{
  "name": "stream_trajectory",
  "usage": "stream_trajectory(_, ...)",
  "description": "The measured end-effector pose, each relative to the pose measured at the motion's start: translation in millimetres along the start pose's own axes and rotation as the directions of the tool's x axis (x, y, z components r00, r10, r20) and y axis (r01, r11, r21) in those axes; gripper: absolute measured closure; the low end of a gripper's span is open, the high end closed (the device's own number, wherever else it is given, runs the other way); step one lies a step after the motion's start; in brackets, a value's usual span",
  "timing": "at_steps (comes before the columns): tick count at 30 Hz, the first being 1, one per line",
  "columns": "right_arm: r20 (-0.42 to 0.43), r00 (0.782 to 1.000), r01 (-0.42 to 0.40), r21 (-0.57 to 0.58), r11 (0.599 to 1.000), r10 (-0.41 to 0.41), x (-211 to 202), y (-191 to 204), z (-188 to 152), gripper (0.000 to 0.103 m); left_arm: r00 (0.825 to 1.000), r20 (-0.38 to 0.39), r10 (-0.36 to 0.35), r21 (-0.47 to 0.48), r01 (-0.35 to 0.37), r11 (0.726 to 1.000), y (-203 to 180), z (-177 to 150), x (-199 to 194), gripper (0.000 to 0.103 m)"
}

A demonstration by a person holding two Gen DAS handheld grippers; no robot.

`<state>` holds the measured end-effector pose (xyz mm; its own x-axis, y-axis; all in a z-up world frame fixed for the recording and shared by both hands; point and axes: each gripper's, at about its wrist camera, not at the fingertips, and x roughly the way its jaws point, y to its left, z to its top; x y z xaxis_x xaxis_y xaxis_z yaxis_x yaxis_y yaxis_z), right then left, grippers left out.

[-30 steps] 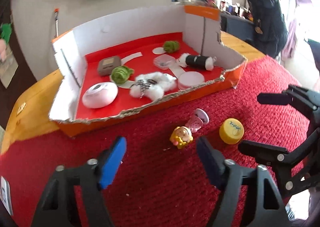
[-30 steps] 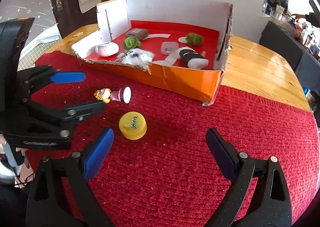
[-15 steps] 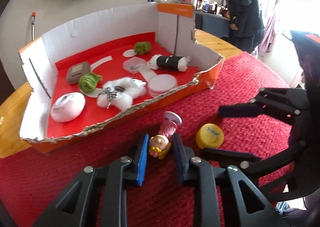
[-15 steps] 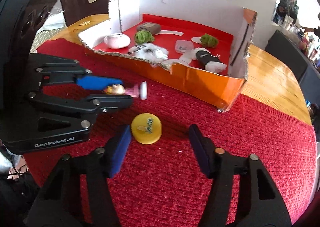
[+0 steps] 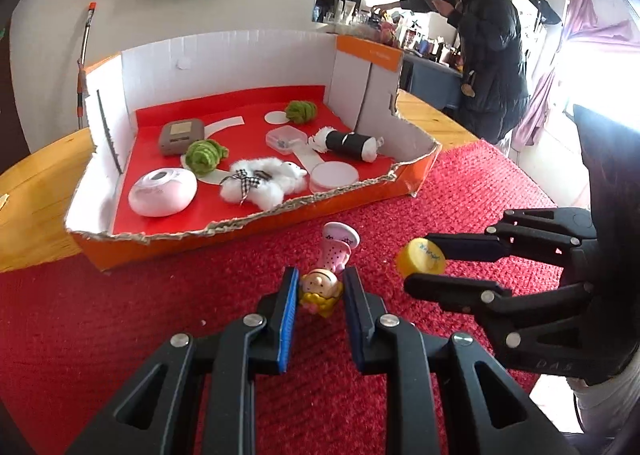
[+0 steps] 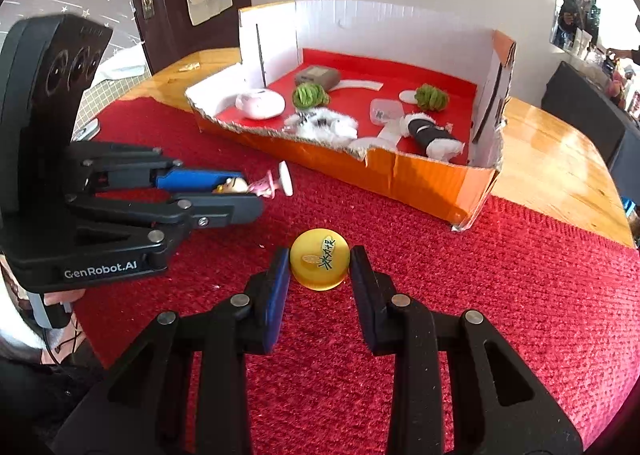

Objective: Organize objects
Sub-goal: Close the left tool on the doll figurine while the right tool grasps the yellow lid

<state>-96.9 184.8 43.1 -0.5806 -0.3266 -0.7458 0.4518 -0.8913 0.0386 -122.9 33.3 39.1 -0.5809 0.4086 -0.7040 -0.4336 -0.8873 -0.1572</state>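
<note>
A small doll [image 5: 322,289] with yellow hair and a pink dress lies on the red cloth [image 5: 120,315] just in front of the box. My left gripper [image 5: 320,287] is shut on its head, the blue pads pressing from both sides. In the right wrist view the left gripper [image 6: 240,195] comes in from the left with the doll [image 6: 260,187] sticking out of its tips. To its right sits a yellow bottle cap [image 6: 319,263], and my right gripper [image 6: 319,267] is shut on it. The left wrist view shows the cap [image 5: 420,257] tilted between the right gripper's [image 5: 416,259] fingers.
An orange cardboard box [image 5: 240,221] with a red floor and torn front edge holds a white round device [image 5: 162,193], green pompoms [image 5: 204,153], a fluffy white toy [image 5: 260,181] and other small items. A person [image 5: 488,55] stands at the back right. Wooden table [image 6: 560,167] shows beyond the cloth.
Both grippers were open a second ago. The left moved forward and closed on the doll's head; the right moved up to the yellow cap and closed on it.
</note>
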Motion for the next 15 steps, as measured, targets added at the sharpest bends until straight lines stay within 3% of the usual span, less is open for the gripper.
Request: stream_trajectory(15,0.055,0.998,-0.025,0.01,1.0,0.024,-28.7,3.9,17.6,0.074,0.996,0.084,-0.002,-0.018,0.004,1.0,-1.5,20.0,-46.1,0.08)
